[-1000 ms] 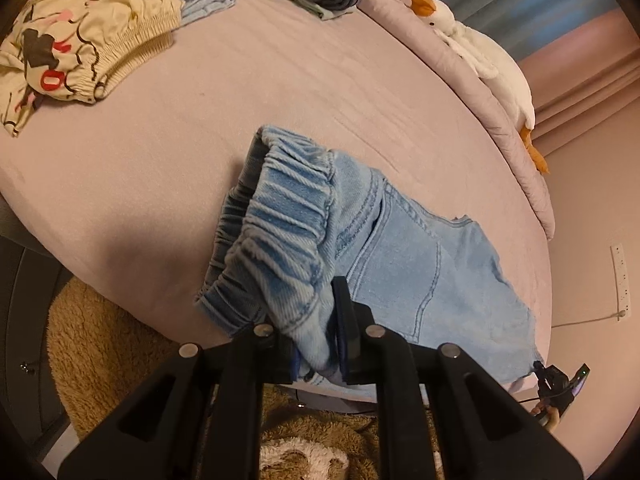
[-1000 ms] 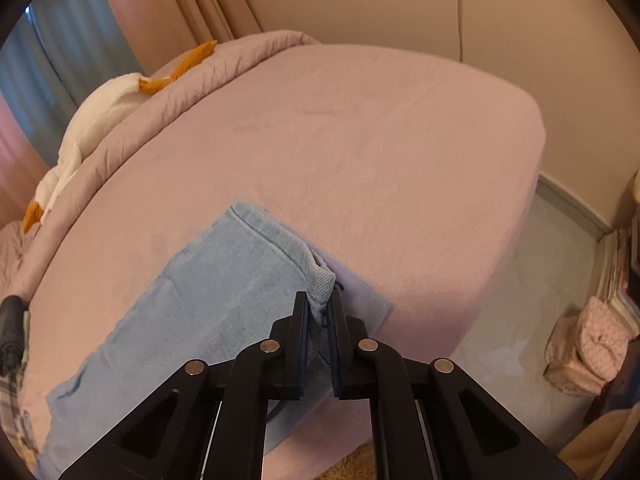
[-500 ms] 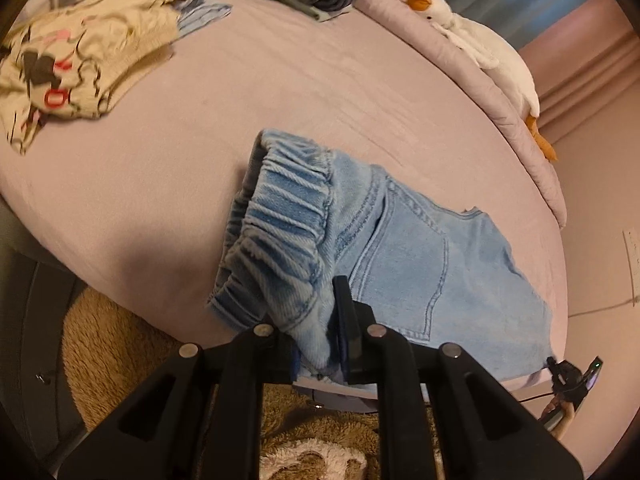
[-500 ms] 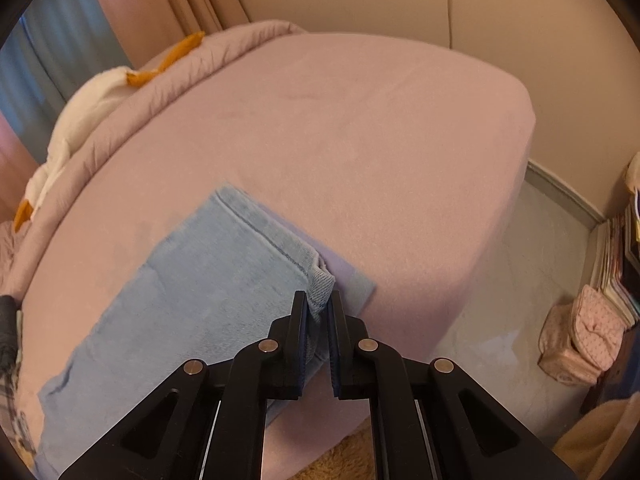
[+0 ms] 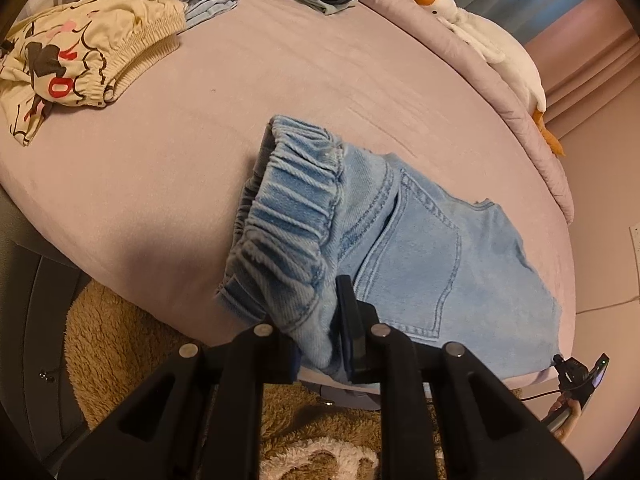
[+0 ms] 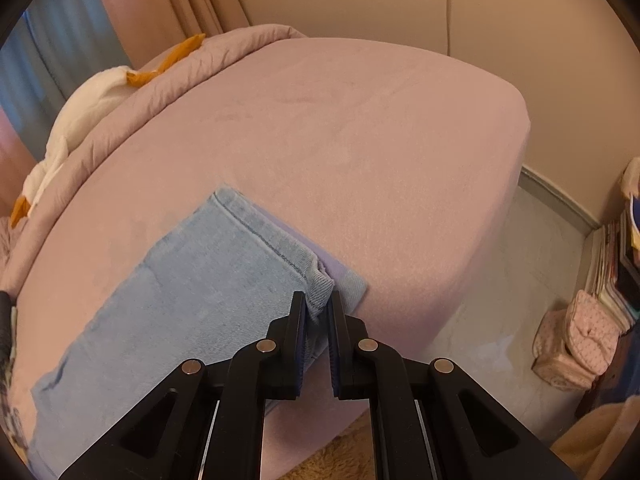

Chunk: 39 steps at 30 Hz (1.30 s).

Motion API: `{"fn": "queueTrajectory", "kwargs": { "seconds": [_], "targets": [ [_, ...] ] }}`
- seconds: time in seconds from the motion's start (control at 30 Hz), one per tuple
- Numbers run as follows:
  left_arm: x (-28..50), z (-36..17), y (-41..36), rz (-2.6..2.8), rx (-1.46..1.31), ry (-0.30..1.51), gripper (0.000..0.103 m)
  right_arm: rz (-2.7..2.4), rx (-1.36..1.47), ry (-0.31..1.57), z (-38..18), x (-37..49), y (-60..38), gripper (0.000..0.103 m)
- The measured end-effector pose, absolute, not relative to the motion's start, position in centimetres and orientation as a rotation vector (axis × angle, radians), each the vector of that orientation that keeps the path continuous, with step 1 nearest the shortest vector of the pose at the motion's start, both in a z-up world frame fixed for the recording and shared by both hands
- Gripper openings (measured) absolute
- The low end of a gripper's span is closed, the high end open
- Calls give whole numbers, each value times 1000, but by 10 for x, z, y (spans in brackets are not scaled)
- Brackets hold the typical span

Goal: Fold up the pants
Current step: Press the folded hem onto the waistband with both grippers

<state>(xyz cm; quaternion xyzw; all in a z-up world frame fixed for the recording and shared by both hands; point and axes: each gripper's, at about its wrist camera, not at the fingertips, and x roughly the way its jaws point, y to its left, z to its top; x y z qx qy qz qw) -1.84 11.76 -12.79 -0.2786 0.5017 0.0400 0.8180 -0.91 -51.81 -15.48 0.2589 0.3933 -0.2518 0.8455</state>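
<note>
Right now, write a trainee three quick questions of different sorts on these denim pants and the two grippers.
1. True or false: the left gripper pinches the elastic waistband of the denim pants.
2. The right gripper holds which part? A. back pocket B. leg hem C. waistband
3. Which stuffed toy lies along the bed's far edge?

Key: 1 true; 2 B, the leg hem; 3 the white plush goose.
</note>
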Motion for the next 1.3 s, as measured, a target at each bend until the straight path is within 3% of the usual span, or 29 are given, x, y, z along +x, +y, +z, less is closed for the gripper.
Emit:
{"fn": "queueTrajectory", "kwargs": {
  "seconds": [1.3],
  "targets": [
    [-18, -149, 109, 127, -552, 1028, 19, -567, 498, 836, -170, -6, -513, 8]
  ]
}}
